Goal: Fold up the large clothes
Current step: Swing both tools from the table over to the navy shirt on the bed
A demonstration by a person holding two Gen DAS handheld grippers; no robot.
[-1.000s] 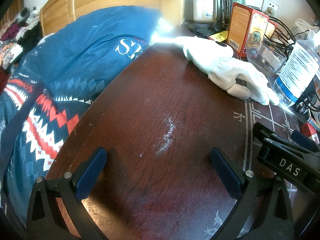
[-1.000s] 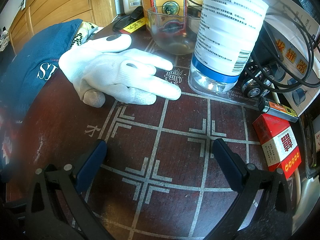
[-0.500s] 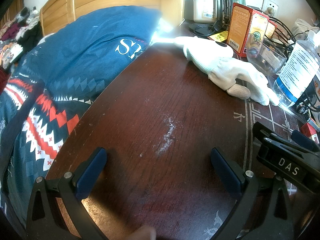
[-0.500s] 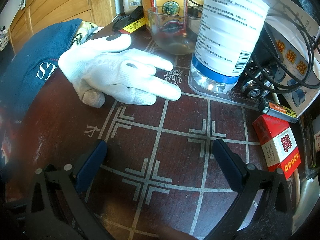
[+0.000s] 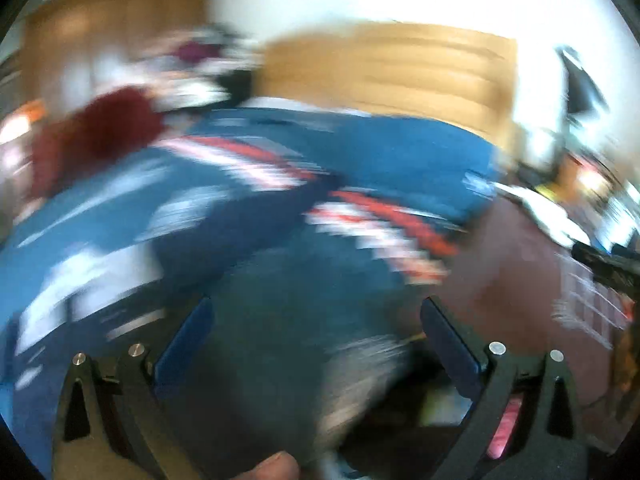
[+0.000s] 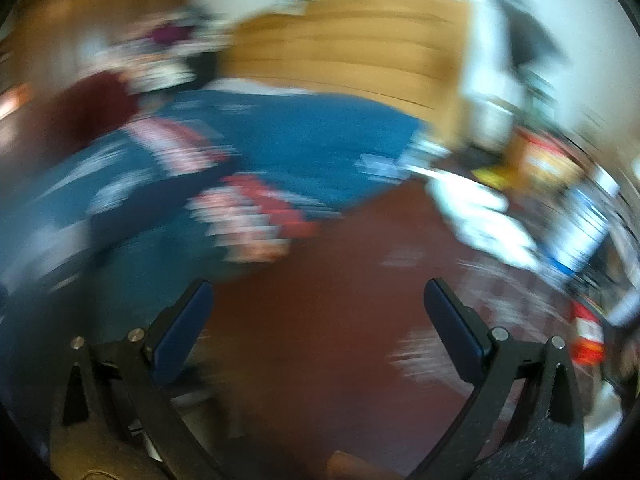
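Note:
Both views are blurred by motion. A large blue garment point(image 5: 280, 184) with red and white patterned bands lies spread to the left of a dark wooden table point(image 5: 516, 264). My left gripper point(image 5: 316, 332) is open above the garment's near part, nothing between its fingers. In the right wrist view the same garment point(image 6: 280, 148) fills the left and middle, and my right gripper point(image 6: 318, 320) stands open over the table point(image 6: 352, 280) near the garment's edge, holding nothing. The other gripper's dark body point(image 5: 608, 264) shows at the right edge of the left wrist view.
A white glove point(image 6: 476, 216) lies on the table's far right, with a bottle point(image 6: 584, 224), boxes and cables behind it. A wooden headboard point(image 5: 392, 68) stands behind the garment. A heap of dark red clothing point(image 5: 100, 132) sits far left. A fingertip point(image 5: 276, 466) shows at the bottom edge.
Both grippers have lifted off the table and swung quickly left toward the blue garment. Both stay open. The glove and bottle have slid to the right of each view.

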